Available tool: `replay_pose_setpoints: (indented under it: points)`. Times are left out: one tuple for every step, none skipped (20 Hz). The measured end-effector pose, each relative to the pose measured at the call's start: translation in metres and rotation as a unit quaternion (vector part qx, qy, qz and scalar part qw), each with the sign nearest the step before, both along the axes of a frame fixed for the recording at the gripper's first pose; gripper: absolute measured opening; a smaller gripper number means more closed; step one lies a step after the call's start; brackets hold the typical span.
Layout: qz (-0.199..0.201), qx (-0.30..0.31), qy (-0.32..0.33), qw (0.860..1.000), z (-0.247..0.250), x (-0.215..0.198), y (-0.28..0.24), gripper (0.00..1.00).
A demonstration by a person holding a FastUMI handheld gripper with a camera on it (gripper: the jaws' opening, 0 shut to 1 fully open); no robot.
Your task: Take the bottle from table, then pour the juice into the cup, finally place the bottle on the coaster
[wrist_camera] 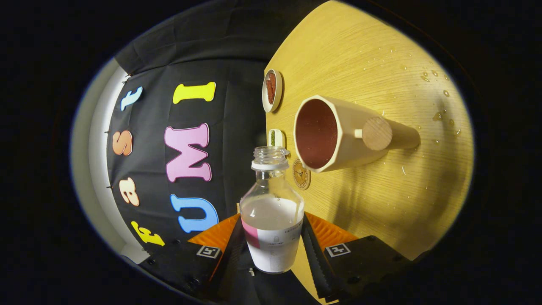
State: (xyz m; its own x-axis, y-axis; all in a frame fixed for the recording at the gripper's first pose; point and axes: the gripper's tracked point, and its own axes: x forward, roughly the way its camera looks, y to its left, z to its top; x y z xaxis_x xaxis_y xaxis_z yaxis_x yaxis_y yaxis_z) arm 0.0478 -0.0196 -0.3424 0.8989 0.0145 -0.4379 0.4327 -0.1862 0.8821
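Between my gripper's [273,241] fingers, pinched on both sides, the uncapped clear plastic bottle [272,212] lies rolled sideways, mouth toward the cream cup [338,133], presumably for pouring.

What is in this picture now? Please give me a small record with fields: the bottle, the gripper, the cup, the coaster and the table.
bottle: clear, cap off, partly filled with pale liquid, held between the fingers
gripper: shut on the bottle, both fingers pressing its labelled lower part
cup: cream with a round wooden knob handle, beyond the bottle mouth, looks empty
coaster: round, with an emblem, beside the cup near the bottle neck
table: light wood, water drops near the cup
view: rolled sideways
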Motion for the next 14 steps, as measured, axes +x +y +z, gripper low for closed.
replay_pose_setpoints:
  points:
    - [-0.003, 0.006, -0.001, 1.000, -0.001, -0.001, 0.000, 0.75]
    - [-0.007, 0.012, -0.001, 1.000, -0.002, 0.000, -0.001, 0.75]
    - [-0.010, 0.016, -0.001, 1.000, -0.001, 0.000, -0.002, 0.75]
    - [-0.011, 0.020, 0.000, 1.000, -0.002, 0.001, -0.002, 0.75]
    - [-0.012, 0.023, 0.000, 1.000, -0.001, 0.000, 0.000, 0.75]
    - [-0.013, 0.028, -0.001, 1.000, -0.001, 0.000, 0.000, 0.74]
    - [-0.016, 0.034, -0.003, 0.999, 0.002, 0.001, 0.000, 0.75]
    - [-0.020, 0.040, -0.005, 0.999, 0.005, 0.002, -0.002, 0.75]
    - [-0.024, 0.045, -0.007, 0.999, 0.006, 0.002, -0.003, 0.75]
    - [-0.027, 0.047, -0.008, 0.998, 0.007, 0.003, -0.003, 0.75]
    - [-0.030, 0.049, -0.008, 0.998, 0.008, 0.002, -0.004, 0.75]
    - [-0.032, 0.053, -0.009, 0.998, 0.008, 0.004, -0.004, 0.75]
    - [-0.036, 0.057, -0.009, 0.998, 0.009, 0.002, -0.004, 0.75]
    - [-0.039, 0.061, -0.010, 0.997, 0.009, 0.002, -0.006, 0.75]
